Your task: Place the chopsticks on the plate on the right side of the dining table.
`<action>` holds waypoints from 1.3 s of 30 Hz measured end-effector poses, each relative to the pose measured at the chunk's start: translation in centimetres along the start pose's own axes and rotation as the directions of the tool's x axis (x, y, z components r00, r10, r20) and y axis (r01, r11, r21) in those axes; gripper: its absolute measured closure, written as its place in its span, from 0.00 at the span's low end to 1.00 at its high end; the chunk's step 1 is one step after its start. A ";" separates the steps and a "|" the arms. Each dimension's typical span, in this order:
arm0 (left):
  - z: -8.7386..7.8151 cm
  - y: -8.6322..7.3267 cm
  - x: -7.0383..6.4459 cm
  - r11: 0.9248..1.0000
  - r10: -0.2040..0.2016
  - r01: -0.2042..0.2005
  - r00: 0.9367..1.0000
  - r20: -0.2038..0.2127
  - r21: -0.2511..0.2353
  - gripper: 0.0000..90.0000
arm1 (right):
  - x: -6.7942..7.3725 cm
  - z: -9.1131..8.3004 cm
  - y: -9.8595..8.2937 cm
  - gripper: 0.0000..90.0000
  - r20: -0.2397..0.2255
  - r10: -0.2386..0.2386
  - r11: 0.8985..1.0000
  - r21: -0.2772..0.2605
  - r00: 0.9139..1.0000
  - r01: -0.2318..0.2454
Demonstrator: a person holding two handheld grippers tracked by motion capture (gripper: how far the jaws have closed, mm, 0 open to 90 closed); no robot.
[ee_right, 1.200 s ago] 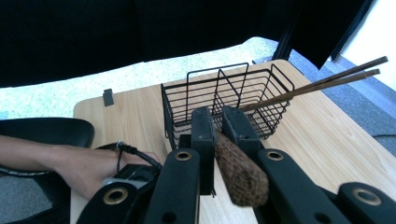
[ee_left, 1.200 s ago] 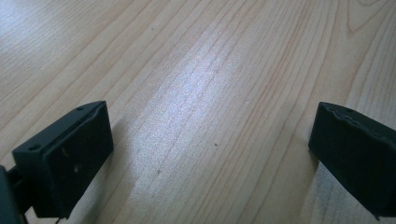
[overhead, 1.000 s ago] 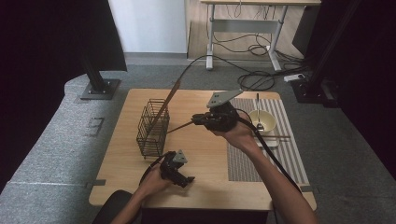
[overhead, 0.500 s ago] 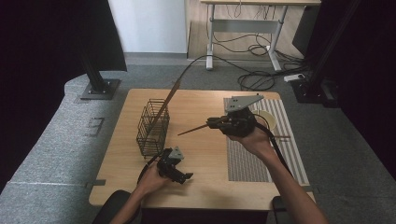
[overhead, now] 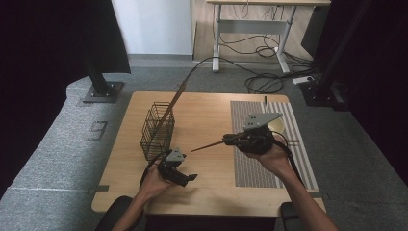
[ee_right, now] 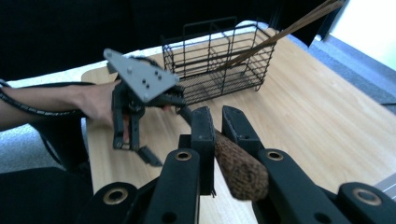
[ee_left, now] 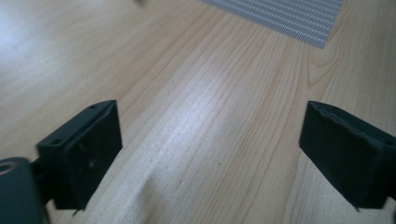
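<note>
Wire basket left of held stick, table between

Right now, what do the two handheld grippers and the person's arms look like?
Both grippers are black. The left gripper has two flat rectangular fingers with small screw holes; the right gripper has brass-ringed pivot holes on its linkage. Each carries a grey three-cornered plate on top and trails a black cable. The forearms are bare, with no sleeves in sight.

black grippers (brass-ringed screw holes) with grey three-cornered plates, black trailing cables, bare forearms.
</note>
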State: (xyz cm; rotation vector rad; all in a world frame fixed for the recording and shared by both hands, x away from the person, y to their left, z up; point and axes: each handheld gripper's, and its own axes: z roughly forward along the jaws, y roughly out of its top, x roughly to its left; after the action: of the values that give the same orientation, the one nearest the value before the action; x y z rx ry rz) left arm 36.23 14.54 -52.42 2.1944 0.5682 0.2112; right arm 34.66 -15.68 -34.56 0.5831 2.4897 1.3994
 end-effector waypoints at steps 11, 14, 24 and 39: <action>-0.9 0.4 -0.7 0.994 0.056 -0.054 0.998 0.023 -0.097 0.29 | 1.2 2.2 -2.8 0.92 -0.068 0.012 1.000 0.028 0.998 -0.010; -0.9 0.5 -0.8 0.993 0.062 -0.058 0.998 0.033 -0.105 0.36 | 1.5 2.7 -3.0 0.92 -0.084 0.010 1.000 0.030 0.996 -0.008; -0.9 0.6 -1.5 0.986 0.111 -0.099 0.990 0.082 -0.134 0.60 | 2.1 5.0 -3.7 0.92 -0.123 0.010 0.998 0.069 0.992 -0.001; -0.8 0.6 -2.2 0.974 0.208 -0.196 0.972 0.111 -0.114 0.91 | 1.7 5.9 -4.1 0.88 -0.138 0.030 0.997 0.079 0.990 -0.019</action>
State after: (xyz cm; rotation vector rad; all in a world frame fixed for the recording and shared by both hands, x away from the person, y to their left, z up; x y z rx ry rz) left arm 34.23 13.68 -51.36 2.1468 0.2595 0.2072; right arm 34.46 -12.30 -41.13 0.5506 2.6650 1.4030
